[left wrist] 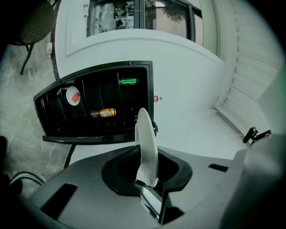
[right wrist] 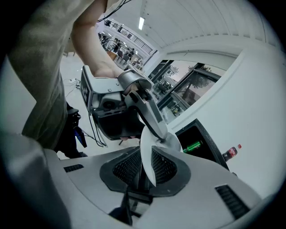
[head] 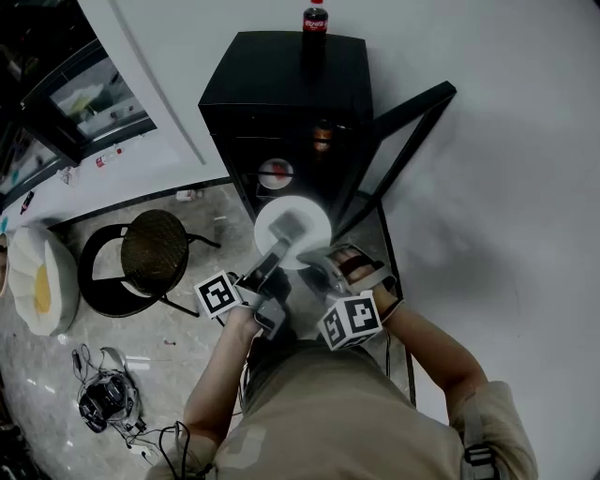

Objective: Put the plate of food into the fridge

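A white plate [head: 305, 217] hangs in front of the open black fridge [head: 281, 84], held at its near rim from both sides. No food shows on the plate's bare white face. My left gripper [head: 286, 232] is shut on the plate's left side, one finger lying across the top. In the left gripper view the plate [left wrist: 146, 143] stands edge-on between the jaws of that gripper [left wrist: 149, 179]. My right gripper [head: 325, 262] is shut on the right rim. The right gripper view shows the plate [right wrist: 149, 156] clamped in its jaws [right wrist: 145, 175], with the left gripper [right wrist: 147, 112] opposite.
The fridge door [head: 403, 141] stands swung open to the right. A cola bottle [head: 315, 17] stands on the fridge top. Inside are a green can [left wrist: 128, 81], an orange can [left wrist: 105, 113] and a small dish with something red [left wrist: 73, 95]. A round black stool [head: 155, 248] and cables [head: 108, 394] are on the floor at left.
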